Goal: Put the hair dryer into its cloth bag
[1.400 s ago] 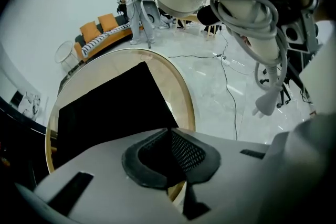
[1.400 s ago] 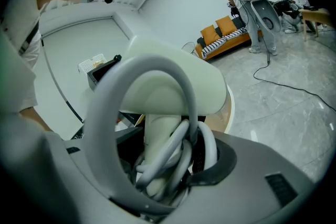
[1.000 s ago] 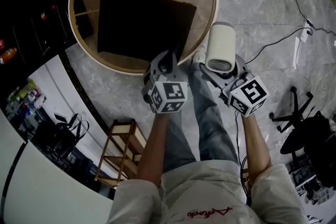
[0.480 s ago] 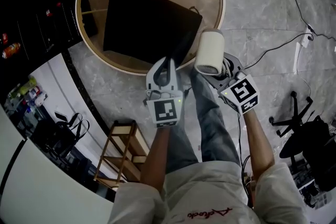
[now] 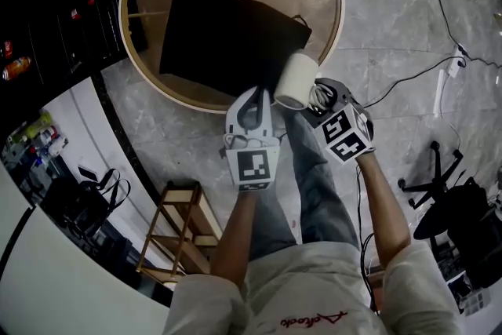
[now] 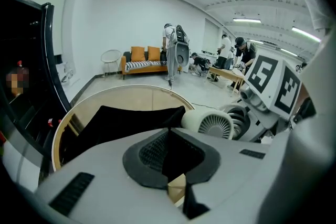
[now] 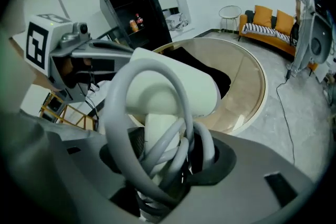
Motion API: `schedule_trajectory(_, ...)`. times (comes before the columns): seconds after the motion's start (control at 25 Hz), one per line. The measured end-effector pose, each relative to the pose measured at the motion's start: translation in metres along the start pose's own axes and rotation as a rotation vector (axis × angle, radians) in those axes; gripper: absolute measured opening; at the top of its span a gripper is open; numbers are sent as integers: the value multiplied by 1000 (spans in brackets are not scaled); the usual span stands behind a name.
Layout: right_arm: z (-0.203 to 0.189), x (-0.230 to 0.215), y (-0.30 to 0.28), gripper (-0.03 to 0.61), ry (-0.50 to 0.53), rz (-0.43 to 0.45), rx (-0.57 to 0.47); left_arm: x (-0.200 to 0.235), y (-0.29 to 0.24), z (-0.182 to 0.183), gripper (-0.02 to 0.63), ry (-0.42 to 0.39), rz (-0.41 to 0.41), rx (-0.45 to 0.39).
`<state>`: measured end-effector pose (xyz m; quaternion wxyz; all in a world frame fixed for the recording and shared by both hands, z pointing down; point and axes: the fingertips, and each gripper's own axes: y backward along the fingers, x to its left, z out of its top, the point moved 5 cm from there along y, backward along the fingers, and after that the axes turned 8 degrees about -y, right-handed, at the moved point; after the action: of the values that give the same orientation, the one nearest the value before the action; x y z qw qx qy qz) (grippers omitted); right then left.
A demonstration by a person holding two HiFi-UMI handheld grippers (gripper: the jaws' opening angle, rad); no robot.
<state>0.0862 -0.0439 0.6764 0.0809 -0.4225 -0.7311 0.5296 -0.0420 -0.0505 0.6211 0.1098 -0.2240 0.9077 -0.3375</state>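
Note:
The black cloth bag lies on the round table, also seen in the left gripper view. My left gripper is shut on the bag's near edge, with black cloth pinched between its pads. The white hair dryer hangs in my right gripper, just right of the left gripper and at the bag's near right corner. The right gripper is shut on the dryer's handle and its coiled grey cord. The dryer's barrel tilts toward the bag.
A black cabinet stands left of the table. A small wooden shelf is on the floor near my legs. Cables run over the marble floor at the right, beside an office chair.
The right gripper has carried the dryer left and down toward the bag's corner and tilted it. The left gripper rose a little with the bag's edge, then held still.

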Motion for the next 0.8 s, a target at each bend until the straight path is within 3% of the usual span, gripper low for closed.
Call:
schedule_trajectory(0.12,-4,0,-7,281,71,-40,70,-5,1,0,37,-30,-27,-3)
schedule_trajectory(0.44,22,-7,-28,278,163,-92,143,-12,4,-6,37,-73,-87,10)
schedule_trajectory(0.8,42,-6,-46,279,289,-119,262,-16,5,-5,37,-94,-147,-4)
